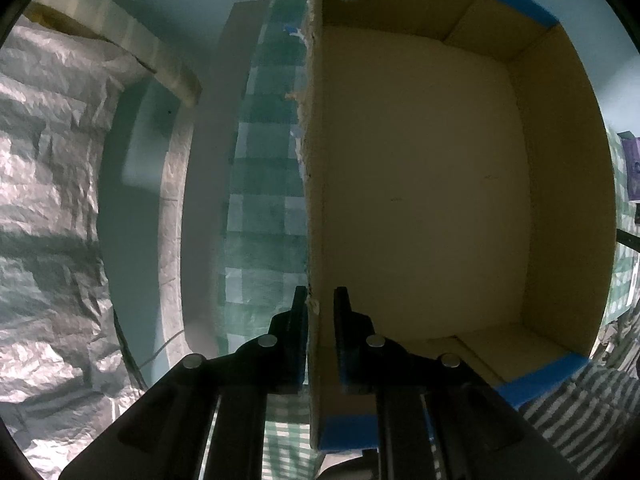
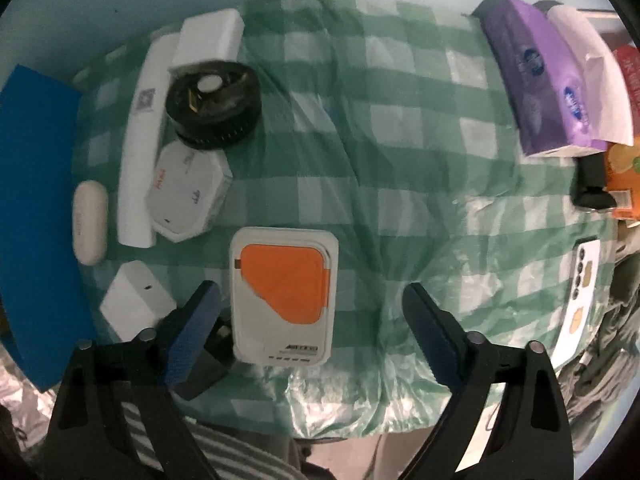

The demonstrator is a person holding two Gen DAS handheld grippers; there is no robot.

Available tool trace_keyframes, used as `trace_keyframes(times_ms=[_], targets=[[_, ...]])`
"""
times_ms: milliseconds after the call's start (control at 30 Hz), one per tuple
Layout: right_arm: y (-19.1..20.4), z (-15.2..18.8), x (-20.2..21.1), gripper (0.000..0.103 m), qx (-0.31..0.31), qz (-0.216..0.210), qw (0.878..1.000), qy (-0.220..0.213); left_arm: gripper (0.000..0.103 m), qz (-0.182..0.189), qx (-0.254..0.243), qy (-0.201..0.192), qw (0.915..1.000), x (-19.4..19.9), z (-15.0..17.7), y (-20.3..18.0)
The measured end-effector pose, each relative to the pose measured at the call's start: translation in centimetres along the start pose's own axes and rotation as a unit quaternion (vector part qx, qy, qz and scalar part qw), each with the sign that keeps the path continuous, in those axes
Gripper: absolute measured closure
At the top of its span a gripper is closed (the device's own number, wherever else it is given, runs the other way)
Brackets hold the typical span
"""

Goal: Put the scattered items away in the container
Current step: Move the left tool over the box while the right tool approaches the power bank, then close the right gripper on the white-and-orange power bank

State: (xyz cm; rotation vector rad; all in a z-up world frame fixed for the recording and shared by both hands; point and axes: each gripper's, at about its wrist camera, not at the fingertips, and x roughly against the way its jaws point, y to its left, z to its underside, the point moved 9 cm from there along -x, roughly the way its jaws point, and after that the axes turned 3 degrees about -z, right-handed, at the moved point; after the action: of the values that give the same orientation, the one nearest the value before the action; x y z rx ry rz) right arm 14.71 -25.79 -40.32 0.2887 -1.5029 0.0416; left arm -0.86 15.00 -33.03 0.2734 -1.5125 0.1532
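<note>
Left gripper clamps the cardboard box wall, likely steadying it, while right gripper hangs wide above the orange-and-white pack on the checked cloth.

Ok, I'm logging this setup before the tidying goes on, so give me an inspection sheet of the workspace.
Surface: green checked cloth, wrinkled.
Job's things: cardboard box, empty inside; orange-and-white pack, round black fan, long white box, hexagonal box, white case, white cube, all on the cloth.
Clutter: purple tissue packs, orange carton at the far right.
Grippers: left gripper shut on the box's wall; right gripper open over the orange-and-white pack, not touching.
Cables: nothing seen.
Surroundings: silver foil sheet, striped fabric.
</note>
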Motion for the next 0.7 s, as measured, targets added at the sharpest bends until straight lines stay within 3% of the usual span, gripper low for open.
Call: trace_keyframes(times_ms=[267, 500, 700], targets=[[0.9, 0.2, -1.8, 0.021, -0.007, -0.009, 1.000, 0.004, 0.091, -0.001, -0.002, 0.000, 1.0000, 0.0, 0.2, -0.2], [2.1, 0.6, -4.3, 0.030, 0.001, 0.001, 1.000, 0.026, 0.091, -0.007, -0.007, -0.007, 0.9999, 0.3, 0.1, -0.4], [3.4, 1.1, -5.3, 0.032, 0.019, 0.026, 0.999, 0.020, 0.091, -0.009, -0.007, -0.007, 0.9999, 0.4, 0.0, -0.4]])
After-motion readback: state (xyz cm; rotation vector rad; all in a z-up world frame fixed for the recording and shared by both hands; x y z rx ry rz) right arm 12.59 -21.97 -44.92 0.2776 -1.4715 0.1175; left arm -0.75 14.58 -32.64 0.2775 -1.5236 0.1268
